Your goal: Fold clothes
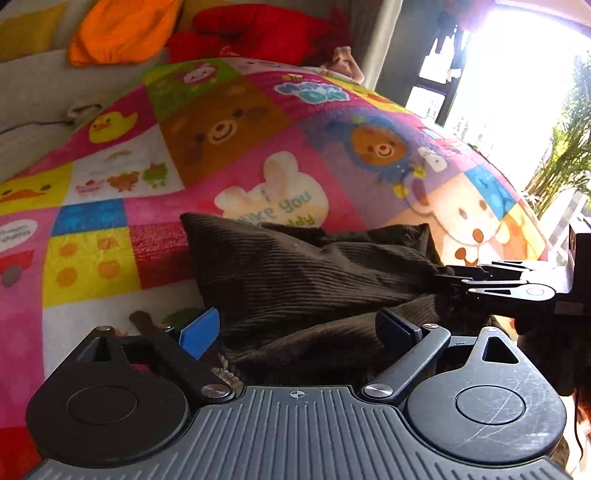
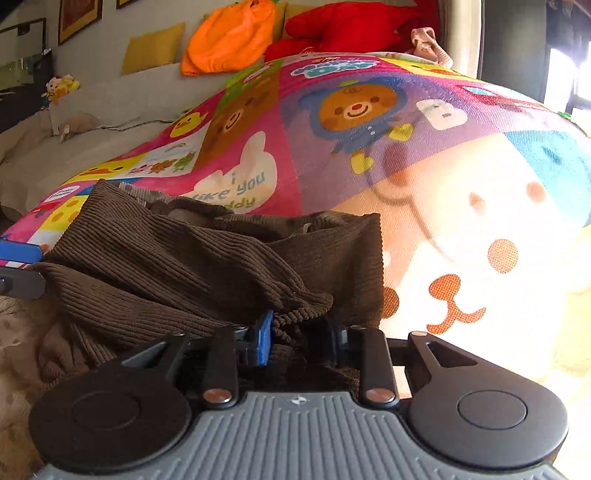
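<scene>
We see a brown corduroy garment [image 1: 303, 273] lying rumpled on a bright patchwork cartoon blanket [image 1: 236, 140]. Our left gripper [image 1: 295, 328] stands wide open, its fingers on either side of the cloth without pressing on it. Our right gripper [image 2: 299, 332] is nearly closed, pinching a bunched fold of the corduroy between its pads. Orange [image 2: 229, 37] and red cushions [image 2: 347, 26] sit behind the blanket.

Blown-out window [image 1: 517, 74] glare (right side), fisheye bending, soft edges
</scene>
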A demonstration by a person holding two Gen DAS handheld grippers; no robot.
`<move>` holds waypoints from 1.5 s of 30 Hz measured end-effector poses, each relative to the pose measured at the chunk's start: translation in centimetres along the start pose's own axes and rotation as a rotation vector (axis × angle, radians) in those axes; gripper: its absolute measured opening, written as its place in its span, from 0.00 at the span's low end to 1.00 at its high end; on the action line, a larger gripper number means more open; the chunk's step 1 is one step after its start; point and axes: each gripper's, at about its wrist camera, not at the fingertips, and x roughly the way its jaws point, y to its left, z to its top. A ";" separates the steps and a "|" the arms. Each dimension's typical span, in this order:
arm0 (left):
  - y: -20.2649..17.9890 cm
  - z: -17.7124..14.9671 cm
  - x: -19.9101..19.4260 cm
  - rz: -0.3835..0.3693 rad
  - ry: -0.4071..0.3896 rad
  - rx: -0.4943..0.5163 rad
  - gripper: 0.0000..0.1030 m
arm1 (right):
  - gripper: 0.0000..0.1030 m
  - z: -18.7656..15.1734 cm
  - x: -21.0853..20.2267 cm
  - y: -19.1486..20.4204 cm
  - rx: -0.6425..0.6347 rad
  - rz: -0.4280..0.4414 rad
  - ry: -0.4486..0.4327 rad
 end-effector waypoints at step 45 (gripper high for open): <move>3.1 -10.7 -16.4 -0.074 0.042 -0.131 0.53 | 0.12 -10.2 -20.0 0.9 0.007 0.095 -0.092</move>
